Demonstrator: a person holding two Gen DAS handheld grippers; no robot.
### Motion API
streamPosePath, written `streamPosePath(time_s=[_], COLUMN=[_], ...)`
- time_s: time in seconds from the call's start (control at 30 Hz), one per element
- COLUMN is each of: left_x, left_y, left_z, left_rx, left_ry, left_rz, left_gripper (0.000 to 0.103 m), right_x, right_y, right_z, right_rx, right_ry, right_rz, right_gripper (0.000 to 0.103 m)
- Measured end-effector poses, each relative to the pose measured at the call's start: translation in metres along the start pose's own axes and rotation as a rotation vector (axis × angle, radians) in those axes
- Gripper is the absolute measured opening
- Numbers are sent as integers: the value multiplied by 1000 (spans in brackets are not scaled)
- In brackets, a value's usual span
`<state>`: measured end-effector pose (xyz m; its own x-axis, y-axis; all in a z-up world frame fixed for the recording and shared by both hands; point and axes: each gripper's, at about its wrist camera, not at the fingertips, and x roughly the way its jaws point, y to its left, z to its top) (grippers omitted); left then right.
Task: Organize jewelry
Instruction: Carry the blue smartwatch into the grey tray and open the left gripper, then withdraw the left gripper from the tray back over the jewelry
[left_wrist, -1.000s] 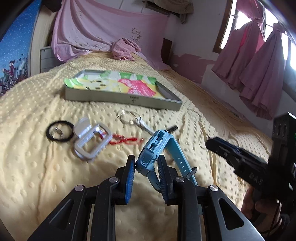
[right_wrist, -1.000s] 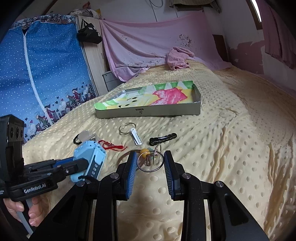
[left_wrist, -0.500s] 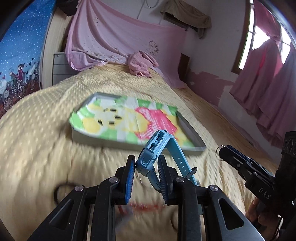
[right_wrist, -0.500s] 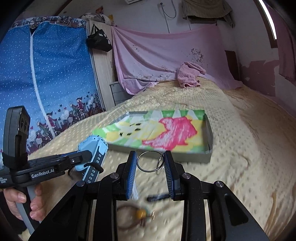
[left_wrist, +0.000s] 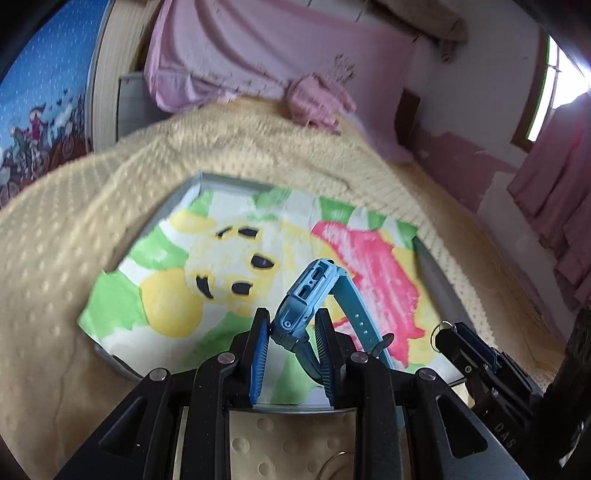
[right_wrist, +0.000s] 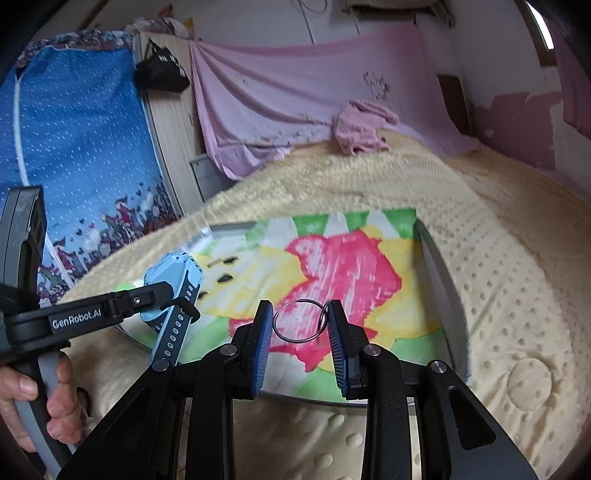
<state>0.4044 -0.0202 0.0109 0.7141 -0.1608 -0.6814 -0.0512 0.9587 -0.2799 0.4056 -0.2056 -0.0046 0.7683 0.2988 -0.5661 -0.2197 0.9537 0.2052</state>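
Note:
My left gripper (left_wrist: 291, 325) is shut on a light blue watch (left_wrist: 310, 295) and holds it above the near part of a shallow grey tray (left_wrist: 221, 182) lined with a colourful drawing. My right gripper (right_wrist: 300, 321) is shut on a metal key ring (right_wrist: 300, 320) and holds it above the same tray (right_wrist: 439, 277), to the right of the left gripper. The watch also shows in the right wrist view (right_wrist: 173, 284), with its strap hanging down. The right gripper's tip and ring show at the right of the left wrist view (left_wrist: 443, 334).
The tray lies on a yellow dotted bedspread (right_wrist: 517, 295). A crumpled pink cloth (right_wrist: 364, 127) lies at the bed's far end below a hanging pink sheet (left_wrist: 258, 48). A blue patterned panel (right_wrist: 74, 155) stands at the left. Another metal ring (left_wrist: 334, 465) peeks below the left gripper.
Both grippers have lifted off the bedspread and moved forward over the tray, each carrying its item. The loose jewelry on the bed has dropped out of view.

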Motion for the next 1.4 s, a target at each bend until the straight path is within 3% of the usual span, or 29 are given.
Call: streamPosePath(time_s=[0.3, 0.4, 0.47, 0.53, 0.63, 0.8, 0.93, 1.17, 1.4], left_x=[18, 16, 9, 2, -11, -44, -82, -137, -173], left_y=[1, 3, 3, 3, 2, -5, -7, -3, 8], left_z=[-5, -5, -7, -8, -13, -25, -41, -76, -116], left_rx=[-17, -28, -27, -33, -37, -18, -4, 37, 89], left_ry=[97, 88, 57, 17, -19, -115, -234, -402, -466], left_rz=[66, 59, 58, 61, 37, 1, -5, -7, 28], left_gripper=[25, 38, 54, 69, 70, 83, 99, 103, 103], right_x=[28, 28, 22, 11, -8, -59, -100, -157, -203], right_y=[1, 1, 0, -3, -8, -8, -4, 11, 29], right_z=[-7, -8, -9, -11, -12, -15, -23, -45, -70], right_rx=[-17, -21, -12, 7, 31, 36, 36, 10, -16], right_ry=[148, 159, 139, 106, 46, -90, -187, -308, -354], right_rz=[-34, -23, -27, -25, -33, -44, -55, -71, -87], right_gripper=[27, 32, 44, 48, 49, 74, 89, 102, 102])
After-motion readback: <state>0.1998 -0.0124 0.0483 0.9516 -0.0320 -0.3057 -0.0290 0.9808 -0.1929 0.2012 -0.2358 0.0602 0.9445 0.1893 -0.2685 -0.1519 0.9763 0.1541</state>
